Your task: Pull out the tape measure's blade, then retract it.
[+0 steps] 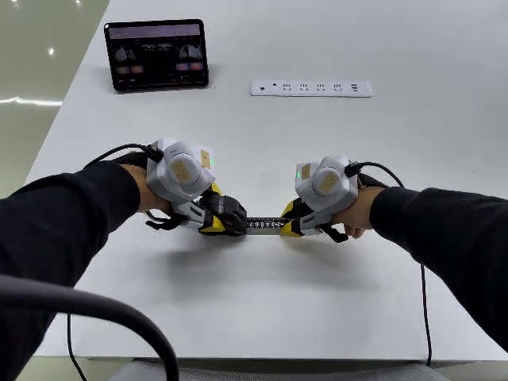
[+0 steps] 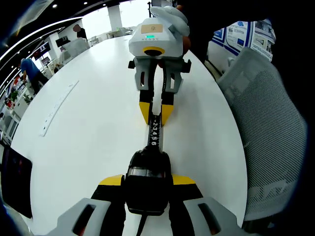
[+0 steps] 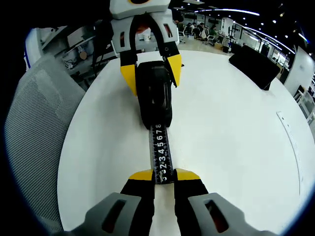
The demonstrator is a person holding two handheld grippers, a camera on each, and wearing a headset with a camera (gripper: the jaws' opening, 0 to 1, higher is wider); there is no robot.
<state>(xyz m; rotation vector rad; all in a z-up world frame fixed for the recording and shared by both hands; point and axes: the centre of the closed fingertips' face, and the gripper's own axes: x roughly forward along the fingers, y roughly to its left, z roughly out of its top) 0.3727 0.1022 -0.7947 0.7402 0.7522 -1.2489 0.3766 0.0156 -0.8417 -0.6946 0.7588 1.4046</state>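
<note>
Near the front edge of the white tabletop, left to right:
- left claw is clamped on the sides of the black tape measure case, which sits low on the surface
- a short run of blade bridges the gap
- right claw is closed on the blade's free end

Both claws are low. Whether their tips touch the surface is hard to judge.

Progress, my reading:
- The pull-out is begun but not far along, with only a short stretch of blade and the low end of the scale out between case and right claw.
- Whether this length counts as a finished pull I cannot say.
- Retraction is left to do, since the blade is out and held at its tip.

What each view adds:
- **Head view:** This gives the wider layout. A tablet with a lit screen stands at back left and a power strip lies to its right, both well apart from the work. The person's dark sleeves come in from both sides. The blade markings are too small to read.
- **Left gripper view:** This looks along the case toward the other claw. The yellow tips hug the case on both sides and the blade runs straight away from the case mouth. A grey mesh chair stands off the tabletop's edge.
- **Right gripper view:** This is the clearest on the scale, with low digits legible from the tips up to the case mouth. The yellow tips pinch the very end of the blade, and the end hook is hidden between them.
</note>
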